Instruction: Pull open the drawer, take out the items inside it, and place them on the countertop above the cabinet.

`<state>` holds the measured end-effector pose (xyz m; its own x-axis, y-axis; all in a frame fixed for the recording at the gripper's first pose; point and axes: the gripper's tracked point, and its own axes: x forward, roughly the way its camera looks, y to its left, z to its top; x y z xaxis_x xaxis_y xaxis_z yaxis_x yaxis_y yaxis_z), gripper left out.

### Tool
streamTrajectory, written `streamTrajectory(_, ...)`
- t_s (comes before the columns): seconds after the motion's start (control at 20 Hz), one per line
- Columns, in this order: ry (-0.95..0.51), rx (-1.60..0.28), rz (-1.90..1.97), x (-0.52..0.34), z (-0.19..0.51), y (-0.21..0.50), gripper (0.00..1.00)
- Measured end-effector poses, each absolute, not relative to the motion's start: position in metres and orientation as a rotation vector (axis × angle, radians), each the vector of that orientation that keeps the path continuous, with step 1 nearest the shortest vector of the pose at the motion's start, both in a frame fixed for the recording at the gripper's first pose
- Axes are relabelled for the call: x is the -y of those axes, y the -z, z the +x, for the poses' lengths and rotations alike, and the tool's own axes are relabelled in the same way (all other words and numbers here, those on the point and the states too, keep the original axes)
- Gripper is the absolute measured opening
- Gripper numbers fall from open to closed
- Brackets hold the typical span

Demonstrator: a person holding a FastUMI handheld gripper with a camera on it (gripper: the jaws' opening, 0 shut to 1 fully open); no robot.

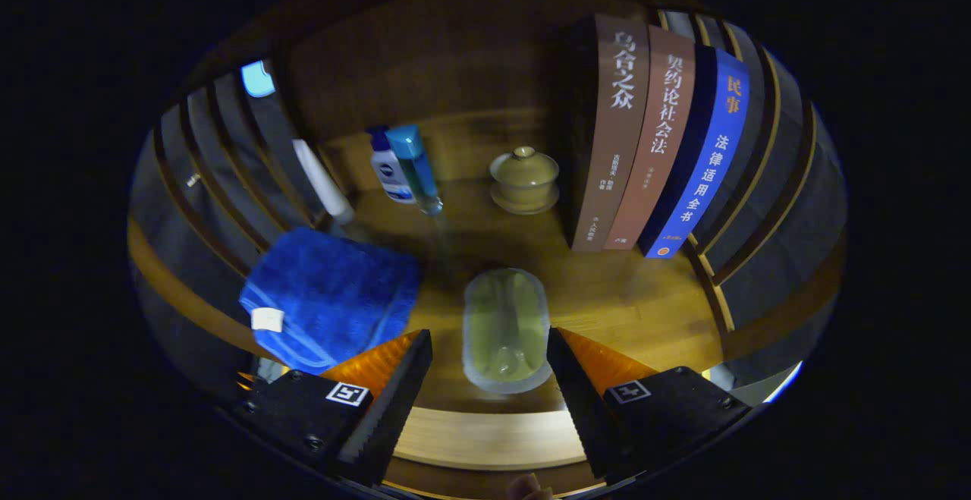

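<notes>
While the gripper [489, 378] hangs over the warm wooden countertop [637, 303], its jaws stand wide apart, with a pale green translucent oval container [506, 329] lying on the wood between the fingertips, touched by neither. Left of it sits a folded blue terry towel [330, 295]. Beyond stand a lidded olive ceramic cup [523, 179], two blue-capped bottles [402, 166], and three upright books [652, 136] against dark slatted walls [766, 181]

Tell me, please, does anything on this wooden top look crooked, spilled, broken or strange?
Nothing stands out. The pale green container lies between the open gripper's fingers, untouched. The blue towel is folded, the books stand upright, and the lidded cup sits on its saucer. No spill shows.
</notes>
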<state>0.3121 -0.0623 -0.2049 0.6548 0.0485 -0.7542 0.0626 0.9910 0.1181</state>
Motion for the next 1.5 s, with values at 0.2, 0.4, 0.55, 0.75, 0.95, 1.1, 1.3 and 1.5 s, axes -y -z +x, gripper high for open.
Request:
streamTrajectory(0.2, -0.086, -0.680, 0.233, 0.035, 0.279, 0.164, 1.00)
streamTrajectory(0.4, -0.089, -0.442, 0.198, 0.037, 0.240, 0.136, 1.00)
streamTrajectory(0.55, -0.092, -0.303, 0.179, 0.031, 0.195, 0.123, 0.99)
streamTrajectory(0.75, -0.009, -0.075, 0.231, 0.050, 0.144, 0.106, 0.99)
streamTrajectory(0.95, 0.026, 0.110, 0.177, 0.056, 0.096, 0.123, 0.99)
streamTrajectory(1.1, 0.047, 0.033, 0.062, 0.058, 0.076, 0.189, 0.99)
streamTrajectory(1.3, 0.070, -0.077, 0.043, 0.056, 0.066, 0.259, 0.99)
streamTrajectory(1.5, 0.049, -0.156, 0.011, 0.045, 0.063, 0.303, 0.99)
